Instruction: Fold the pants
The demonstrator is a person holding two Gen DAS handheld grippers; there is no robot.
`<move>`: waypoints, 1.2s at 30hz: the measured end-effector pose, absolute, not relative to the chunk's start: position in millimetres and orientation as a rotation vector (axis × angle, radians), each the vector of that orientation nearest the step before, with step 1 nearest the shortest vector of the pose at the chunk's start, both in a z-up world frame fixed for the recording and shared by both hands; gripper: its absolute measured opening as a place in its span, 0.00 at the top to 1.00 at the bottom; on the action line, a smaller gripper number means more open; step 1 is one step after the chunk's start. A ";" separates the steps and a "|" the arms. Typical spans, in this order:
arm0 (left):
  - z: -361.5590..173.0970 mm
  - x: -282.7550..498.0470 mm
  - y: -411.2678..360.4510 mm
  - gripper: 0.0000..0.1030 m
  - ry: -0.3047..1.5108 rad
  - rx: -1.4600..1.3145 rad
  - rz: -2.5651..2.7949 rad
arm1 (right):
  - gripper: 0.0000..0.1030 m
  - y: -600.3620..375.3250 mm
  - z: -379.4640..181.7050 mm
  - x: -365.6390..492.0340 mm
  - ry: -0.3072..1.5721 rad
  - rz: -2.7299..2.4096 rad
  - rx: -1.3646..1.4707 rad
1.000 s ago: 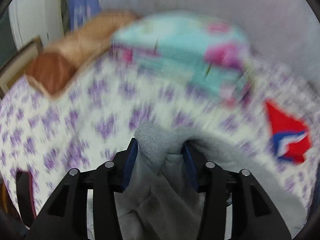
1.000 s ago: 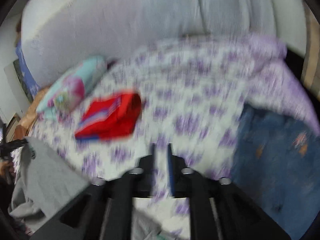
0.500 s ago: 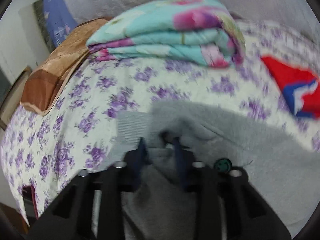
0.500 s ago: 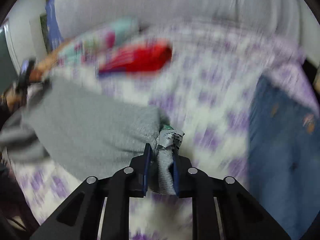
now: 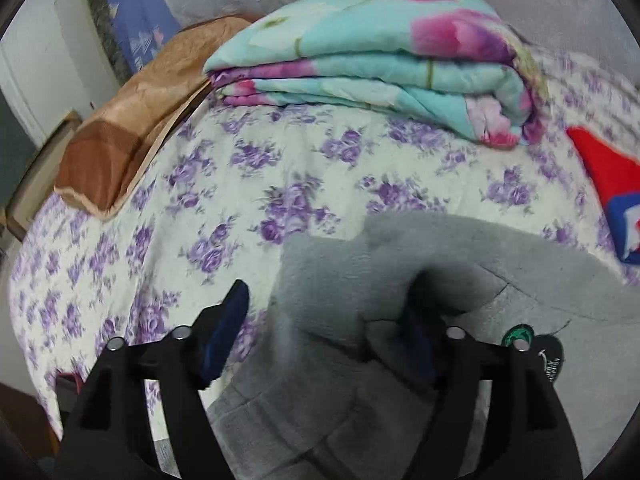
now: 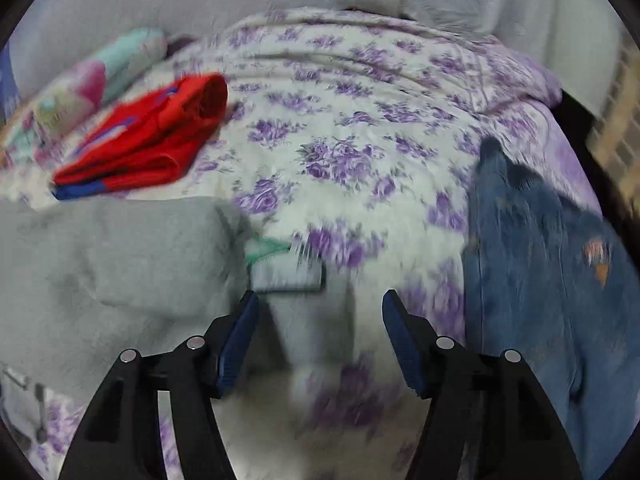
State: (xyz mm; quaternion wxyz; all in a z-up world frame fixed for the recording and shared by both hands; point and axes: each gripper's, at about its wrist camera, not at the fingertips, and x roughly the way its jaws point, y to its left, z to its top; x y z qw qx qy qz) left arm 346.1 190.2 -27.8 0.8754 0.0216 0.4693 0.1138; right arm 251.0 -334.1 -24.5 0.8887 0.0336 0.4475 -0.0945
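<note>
Your left gripper (image 5: 326, 320): spread wide over the grey pants (image 5: 400, 280); the left pad rests over the bedspread, the right pad is sunk in a dark fold of the fleece, and nothing is pinched between them.
Your right gripper (image 6: 318, 328): fingers wide apart, nothing between them but bedspread.
Grey pants: soft, fuzzy fleece lying on the bed, bunched in thick rounded folds right under and ahead of your left gripper; from your right gripper (image 6: 108, 264) they lie just to its left, with a ribbed cuff and a white-green label (image 6: 280, 264) poking out just ahead of the left finger.
Patches (image 5: 534, 346): small round dark and green badges on the pants, beside your left gripper's right finger.
Bedspread (image 5: 248, 176): cream quilted cloth printed with purple roses, carrying everything here.
Folded quilt (image 5: 376, 52): turquoise with pink flowers, a thick layered stack well ahead of your left gripper.
Brown pillow (image 5: 120, 128): shiny and crinkled, ahead and to the left of your left gripper.
Red garment (image 6: 148, 140): folded, with blue and white trim, ahead-left of your right gripper, just beyond the pants.
Jeans (image 6: 540, 264): blue denim with worn, rust-coloured spots, lying to the right of your right gripper.
Containers: you have no bin or basket in either view.
</note>
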 end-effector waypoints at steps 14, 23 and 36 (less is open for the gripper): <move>52.0 258.0 207.0 0.05 0.863 0.055 0.192 | 0.17 -157.6 -38.5 188.0 1.006 0.503 0.236; 47.4 207.6 255.7 0.05 0.922 -0.021 0.259 | 0.83 -196.4 0.6 145.0 0.853 0.507 0.337; -37.1 135.5 285.8 0.05 1.052 -0.440 0.191 | 0.82 -347.4 -12.9 -22.2 0.735 0.282 0.417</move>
